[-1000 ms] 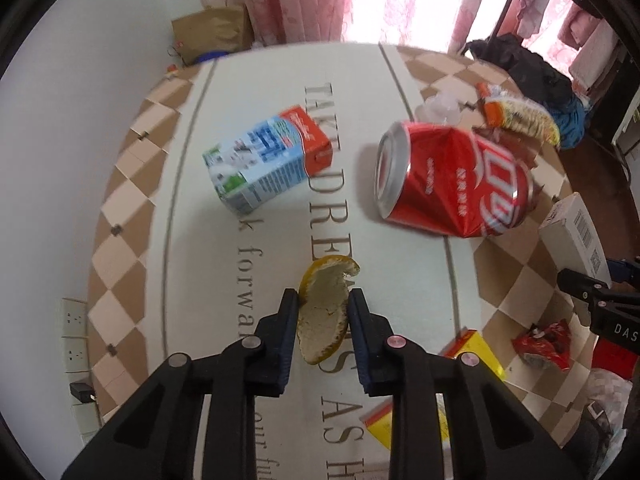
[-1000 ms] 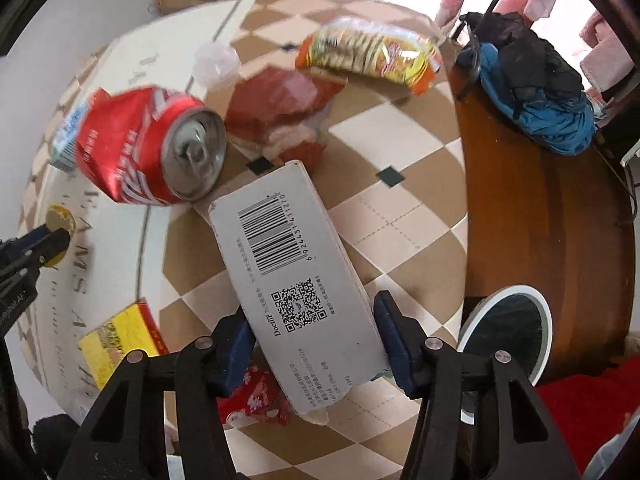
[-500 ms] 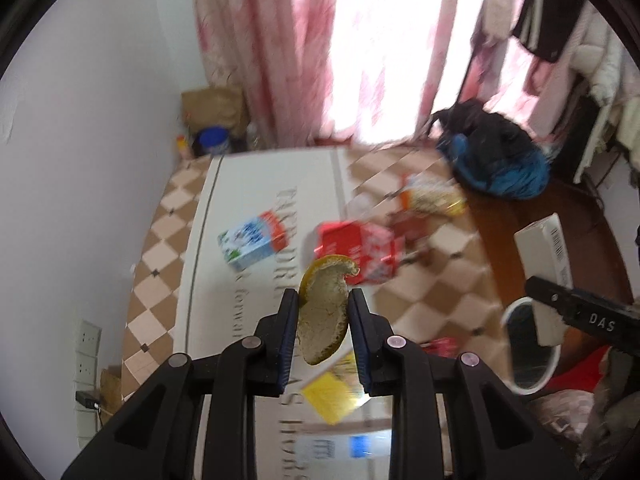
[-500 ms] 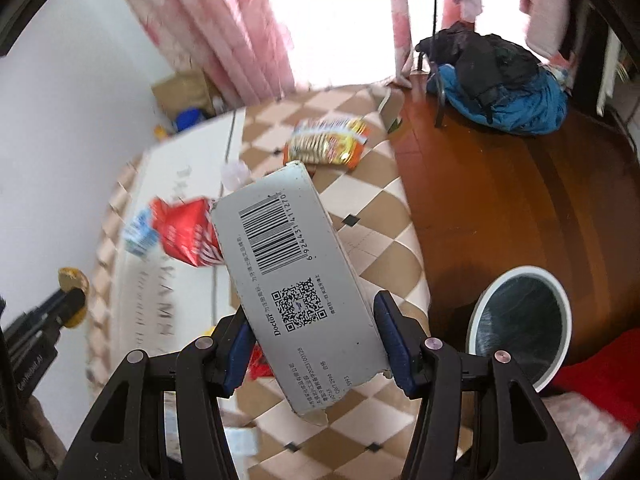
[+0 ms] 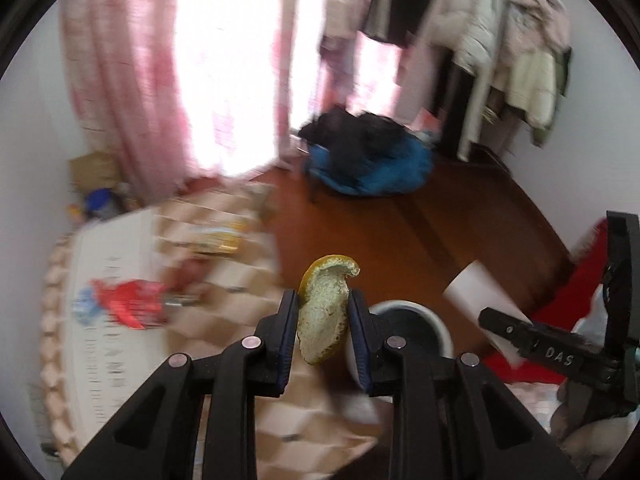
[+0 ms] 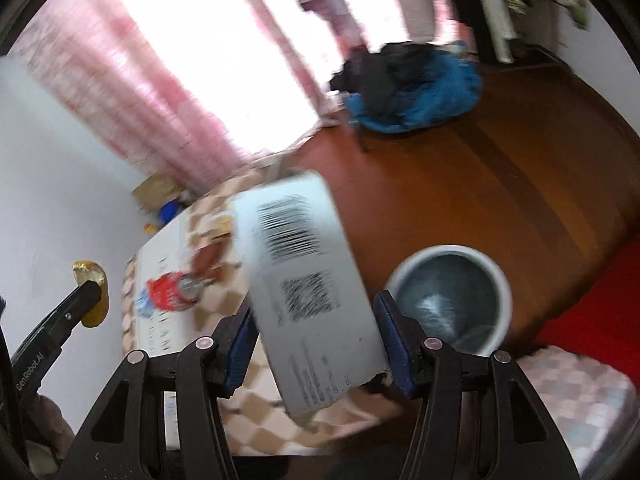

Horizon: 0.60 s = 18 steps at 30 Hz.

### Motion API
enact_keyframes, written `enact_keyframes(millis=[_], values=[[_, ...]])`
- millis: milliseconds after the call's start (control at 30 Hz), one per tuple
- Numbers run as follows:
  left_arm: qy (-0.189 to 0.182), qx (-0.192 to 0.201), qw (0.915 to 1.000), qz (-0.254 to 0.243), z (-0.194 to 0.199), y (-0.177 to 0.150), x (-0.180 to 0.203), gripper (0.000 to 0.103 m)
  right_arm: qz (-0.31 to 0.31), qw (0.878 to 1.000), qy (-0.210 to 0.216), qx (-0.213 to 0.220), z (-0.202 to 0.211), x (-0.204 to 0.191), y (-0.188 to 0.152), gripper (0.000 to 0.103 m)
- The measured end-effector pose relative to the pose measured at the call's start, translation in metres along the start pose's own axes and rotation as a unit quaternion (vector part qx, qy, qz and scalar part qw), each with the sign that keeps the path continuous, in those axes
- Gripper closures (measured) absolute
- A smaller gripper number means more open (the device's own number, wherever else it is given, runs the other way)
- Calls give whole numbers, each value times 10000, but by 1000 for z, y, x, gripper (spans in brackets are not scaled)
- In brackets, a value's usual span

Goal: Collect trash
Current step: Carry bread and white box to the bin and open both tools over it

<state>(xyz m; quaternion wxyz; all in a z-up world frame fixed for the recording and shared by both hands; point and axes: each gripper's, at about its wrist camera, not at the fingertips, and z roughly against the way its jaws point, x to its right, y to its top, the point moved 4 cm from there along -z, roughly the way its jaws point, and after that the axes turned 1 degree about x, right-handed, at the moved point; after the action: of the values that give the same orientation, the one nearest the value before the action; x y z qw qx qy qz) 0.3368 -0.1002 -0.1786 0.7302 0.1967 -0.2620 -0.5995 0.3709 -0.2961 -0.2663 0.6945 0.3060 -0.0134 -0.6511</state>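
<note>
Left wrist view: left gripper [image 5: 323,322] clamps the peel [image 5: 323,316] beside the bin [image 5: 416,322], not yet dropped, can [image 5: 128,300] left on the blurred mat; right wrist view: right gripper [image 6: 316,334] pinches the box [image 6: 308,280] beside the bin, whose contents are unreadable.

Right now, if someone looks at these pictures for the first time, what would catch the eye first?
Most striking is the grey box with a barcode, gripped in the right hand-held gripper and filling the middle of the right wrist view. Next comes the dried citrus peel, pinched upright in the left hand-held gripper. Behind both, on the brown floor, the round white bin stands with its mouth open.
</note>
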Motion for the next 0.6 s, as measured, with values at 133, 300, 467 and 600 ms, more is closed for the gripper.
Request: enact_keyframes(millis=[133,300,467,600], values=[[-479,-513,9975,35,-65,-7,47,81,-322,9985,-390,-205,-6,76,3,49],[-1222,-1869,9734,516,-181,-44,77,76,-541,9938,-587,-779,-60,156,-10,50],[-1003,-2567,9592,630,-255,-79,82,65,-821,9862,-795,-1198,-122,218,-27,52],[-849,-2754,9560,543,-270,-93,86,3,-937,9803,-758,-1563,-167,238,-37,47]])
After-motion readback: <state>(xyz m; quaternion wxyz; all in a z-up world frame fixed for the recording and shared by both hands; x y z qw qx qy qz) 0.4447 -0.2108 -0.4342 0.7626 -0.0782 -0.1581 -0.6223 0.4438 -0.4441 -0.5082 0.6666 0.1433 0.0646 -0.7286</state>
